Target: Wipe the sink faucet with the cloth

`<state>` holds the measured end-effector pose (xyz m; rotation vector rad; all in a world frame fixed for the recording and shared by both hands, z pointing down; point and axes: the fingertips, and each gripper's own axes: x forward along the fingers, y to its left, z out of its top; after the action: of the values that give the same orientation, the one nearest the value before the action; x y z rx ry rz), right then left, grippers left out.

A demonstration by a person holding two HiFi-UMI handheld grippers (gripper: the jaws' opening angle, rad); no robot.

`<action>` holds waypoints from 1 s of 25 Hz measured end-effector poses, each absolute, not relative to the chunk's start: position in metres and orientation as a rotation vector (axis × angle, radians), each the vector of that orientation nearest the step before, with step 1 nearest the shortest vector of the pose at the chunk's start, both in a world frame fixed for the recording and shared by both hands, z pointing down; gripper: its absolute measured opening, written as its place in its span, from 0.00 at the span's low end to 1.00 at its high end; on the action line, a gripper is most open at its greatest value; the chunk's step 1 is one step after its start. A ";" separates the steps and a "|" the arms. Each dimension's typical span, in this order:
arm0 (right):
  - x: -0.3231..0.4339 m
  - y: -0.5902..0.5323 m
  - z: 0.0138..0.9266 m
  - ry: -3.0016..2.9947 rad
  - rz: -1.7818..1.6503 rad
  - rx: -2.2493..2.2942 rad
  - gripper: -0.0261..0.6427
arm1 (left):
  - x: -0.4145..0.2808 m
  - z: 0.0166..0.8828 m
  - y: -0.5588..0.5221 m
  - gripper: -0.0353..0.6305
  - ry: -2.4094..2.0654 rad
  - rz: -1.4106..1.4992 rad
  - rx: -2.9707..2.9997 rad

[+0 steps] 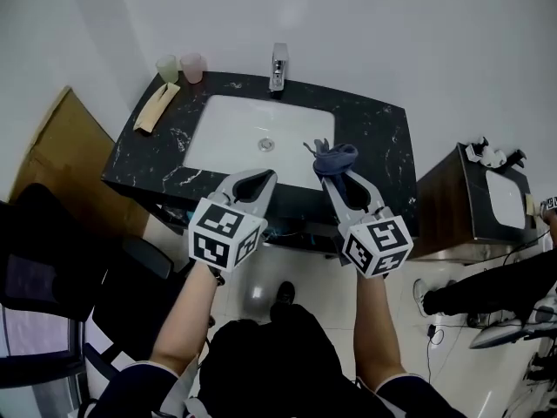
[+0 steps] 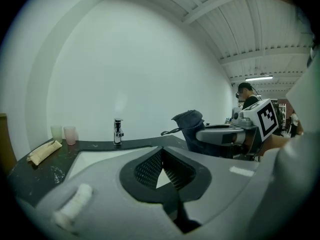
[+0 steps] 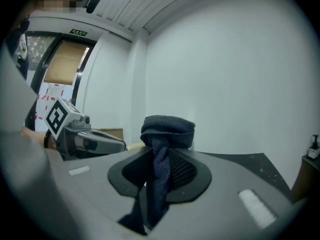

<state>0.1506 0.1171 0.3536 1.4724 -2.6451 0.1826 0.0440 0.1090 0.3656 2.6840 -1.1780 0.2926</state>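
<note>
A chrome faucet point(image 1: 278, 66) stands at the back of the white sink point(image 1: 233, 129) in a black marble counter point(image 1: 379, 138); the left gripper view shows the faucet point(image 2: 118, 131) far off. My right gripper point(image 1: 341, 171) is shut on a dark blue cloth point(image 1: 334, 158), bunched above its jaws point(image 3: 166, 129), over the sink's front right part. My left gripper point(image 1: 261, 178) is shut with nothing in it, above the sink's front edge. The left gripper view also shows the cloth point(image 2: 191, 124) in the right gripper at the right.
Two cups point(image 1: 180, 67) stand at the counter's back left corner, with a beige folded item point(image 1: 156, 107) beside them. A wooden cabinet point(image 1: 461, 203) with a second basin is at the right. A black chair point(image 1: 61, 273) is at the left. A person stands far right point(image 2: 246, 95).
</note>
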 end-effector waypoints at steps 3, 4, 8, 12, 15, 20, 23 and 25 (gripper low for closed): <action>0.157 0.090 0.357 -2.676 0.203 1.443 0.17 | 0.051 0.371 0.085 0.06 -1.212 0.323 2.657; 0.159 0.082 0.358 -2.682 0.210 1.435 0.17 | 0.052 0.372 0.078 0.06 -1.221 0.332 2.649; 0.158 0.053 0.363 -2.702 0.237 1.403 0.17 | 0.052 0.375 0.054 0.06 -1.250 0.364 2.634; 0.145 0.024 0.371 -2.695 0.244 1.388 0.17 | 0.042 0.380 0.023 0.06 -1.253 0.362 2.634; 0.136 0.002 0.377 -2.660 0.236 1.401 0.17 | 0.034 0.388 -0.003 0.06 -1.228 0.344 2.642; 0.125 -0.039 0.377 -2.586 0.200 1.464 0.17 | 0.028 0.399 -0.053 0.06 -1.175 0.327 2.684; 0.119 -0.061 0.376 -2.542 0.184 1.490 0.17 | 0.023 0.401 -0.081 0.06 -1.144 0.303 2.692; 0.119 -0.071 0.378 -2.509 0.188 1.506 0.17 | 0.021 0.404 -0.094 0.06 -1.117 0.288 2.685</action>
<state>0.1186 -0.0708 0.3777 1.5061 -2.5090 0.1875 0.0209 -0.0941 0.4043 2.6851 -1.1174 0.2885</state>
